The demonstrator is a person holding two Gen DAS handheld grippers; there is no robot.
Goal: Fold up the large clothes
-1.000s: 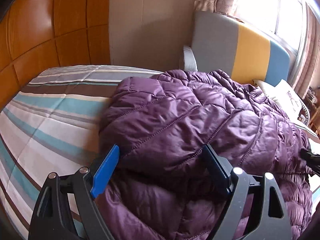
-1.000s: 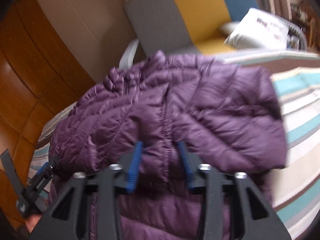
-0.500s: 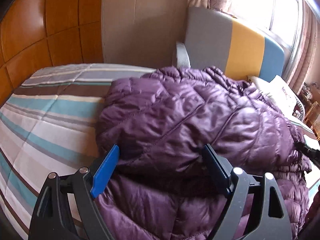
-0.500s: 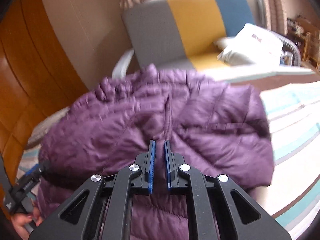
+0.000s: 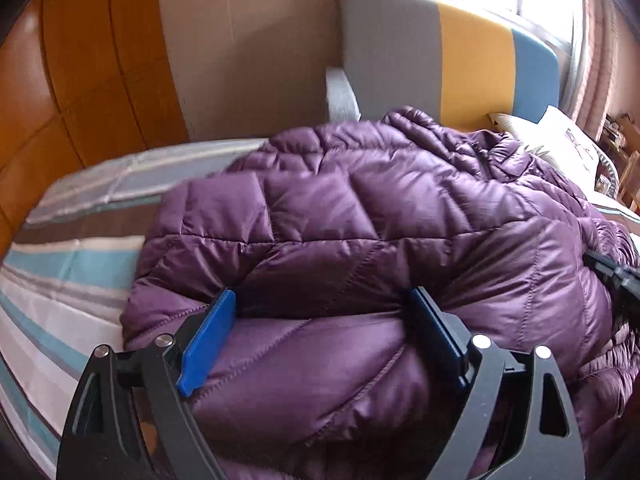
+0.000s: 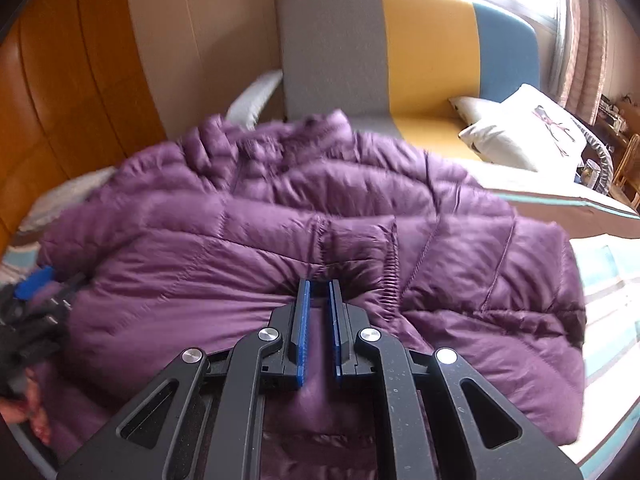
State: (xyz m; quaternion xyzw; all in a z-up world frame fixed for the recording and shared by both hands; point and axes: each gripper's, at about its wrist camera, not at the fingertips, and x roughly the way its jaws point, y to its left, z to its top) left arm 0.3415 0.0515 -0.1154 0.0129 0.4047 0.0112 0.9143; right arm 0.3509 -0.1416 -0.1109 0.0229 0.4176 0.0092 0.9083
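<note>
A purple quilted down jacket [image 5: 360, 240] lies bunched on a striped bed [image 5: 60, 280]; it also shows in the right wrist view [image 6: 200, 260]. My left gripper [image 5: 324, 304] is open, its blue pads [image 5: 208, 336] spread wide around a thick fold of the jacket's near edge. My right gripper [image 6: 319, 286] is shut on a pinch of jacket fabric at the near edge. The left gripper shows at the left edge of the right wrist view [image 6: 36, 280], and the right gripper at the right edge of the left wrist view [image 5: 612, 276].
A grey, yellow and blue sofa [image 6: 400, 48] stands behind the bed, with white cushions [image 6: 520, 132] on it. A wood-panelled wall [image 5: 60, 80] is on the left. A window with curtains [image 6: 580, 40] is at the back right. Striped bedding [image 6: 608, 280] lies bare to the right.
My right gripper has closed on the jacket fabric, from wide open a second ago. Both grippers have moved forward and upward with the jacket's near edge folding over. The left stays open.
</note>
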